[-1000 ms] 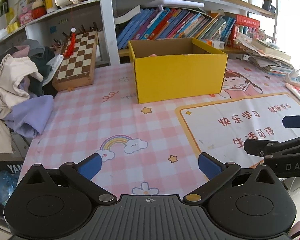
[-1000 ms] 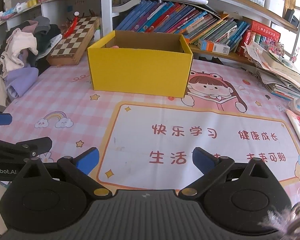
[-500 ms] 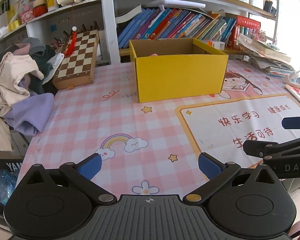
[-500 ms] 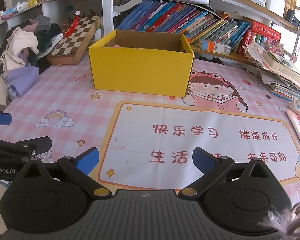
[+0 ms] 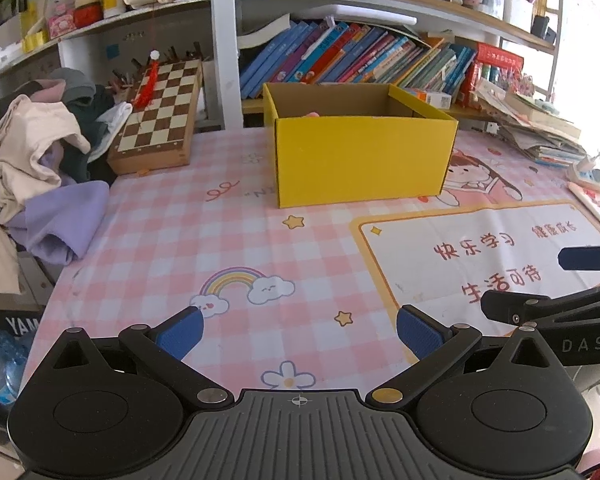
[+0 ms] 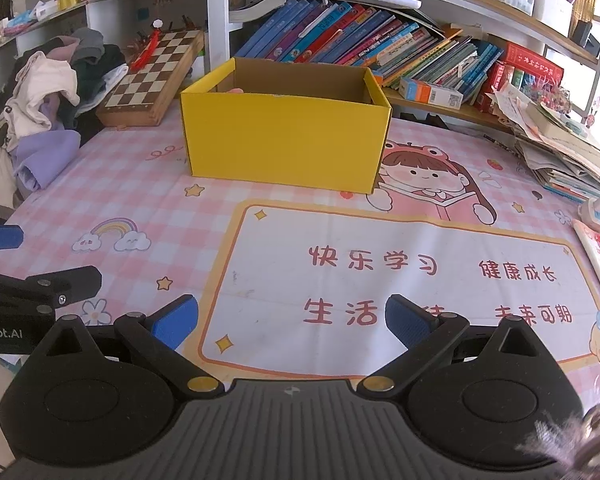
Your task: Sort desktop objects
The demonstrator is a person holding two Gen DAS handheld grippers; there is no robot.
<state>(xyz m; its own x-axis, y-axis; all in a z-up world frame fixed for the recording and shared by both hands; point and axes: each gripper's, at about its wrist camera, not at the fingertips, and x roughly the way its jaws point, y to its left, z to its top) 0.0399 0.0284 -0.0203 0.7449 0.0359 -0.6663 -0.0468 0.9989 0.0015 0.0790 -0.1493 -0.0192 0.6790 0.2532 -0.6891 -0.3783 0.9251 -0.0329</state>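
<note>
A desk [image 5: 172, 240] under a pink checked cartoon mat fills both views, with bookshelves [image 6: 380, 52] packed with leaning books behind it. Straight ahead of both tongs, well beyond their tips, stands an open yellow cardboard box [image 5: 360, 160], upright, its inside plain brown; something small and pink just peeks over the near rim at its left end, too little to identify. The left tongs [image 5: 298, 330] hang low over the mat with blue pads spread wide and nothing between them. The right tongs [image 6: 292, 320] are likewise parted and empty, over the white panel with red characters. Ahead and to the left of the left tongs lies a heap of clothes [image 5: 40, 168], and a folded chessboard [image 5: 160, 120] leans beside it. The left view catches a water bottle [image 5: 0, 364] below the desk edge. The right view alone shows the stack of papers [image 6: 560, 152] fully and the cartoon girl [image 6: 432, 176] beside the box.
</note>
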